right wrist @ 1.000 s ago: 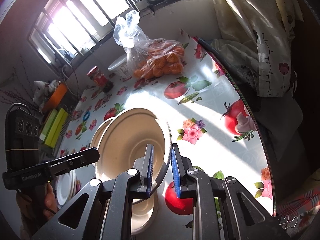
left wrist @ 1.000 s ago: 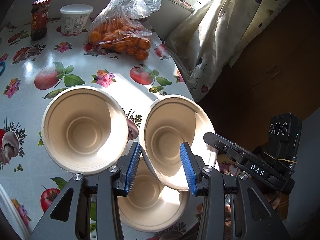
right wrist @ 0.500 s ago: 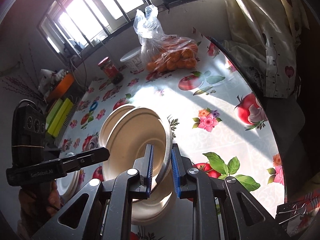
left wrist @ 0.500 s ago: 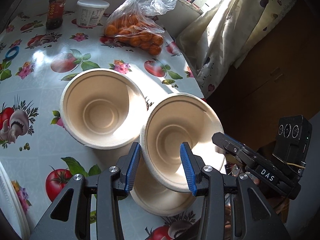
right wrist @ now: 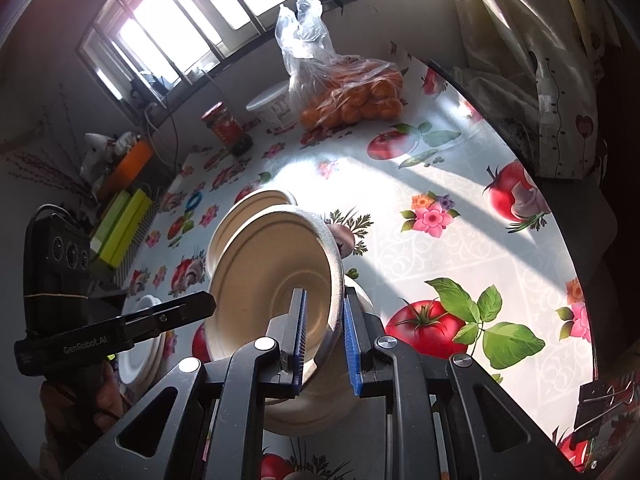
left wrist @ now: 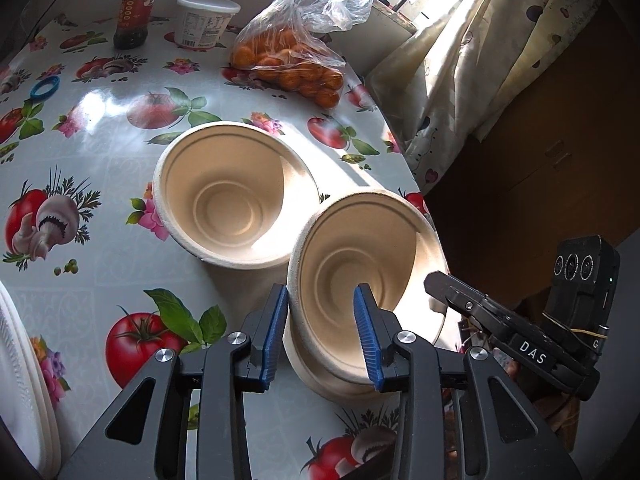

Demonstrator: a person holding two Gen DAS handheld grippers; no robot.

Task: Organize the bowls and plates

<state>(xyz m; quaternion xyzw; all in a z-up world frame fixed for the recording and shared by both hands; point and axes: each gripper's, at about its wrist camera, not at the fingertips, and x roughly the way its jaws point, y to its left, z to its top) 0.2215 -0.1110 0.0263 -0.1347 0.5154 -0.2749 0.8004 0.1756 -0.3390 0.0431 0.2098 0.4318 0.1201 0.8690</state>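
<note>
Bowls dominate the bench (left wrist: 100, 92): the tilted bowl (left wrist: 360, 248) sits in a lower bowl (left wrist: 320, 380), with a third bowl (left wrist: 228, 196) at its 10 o'clock. Right gripper (right wrist: 324, 340) pinches its rim (jaws nearly shut). Left gripper (left wrist: 320, 336) has just been closing, jaws straddling the near wall, not visibly pressing.

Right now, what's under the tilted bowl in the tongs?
Another beige bowl sits on the table directly beneath the tilted bowl; only its near rim and wall show. Its inside and the table under it are covered.
</note>
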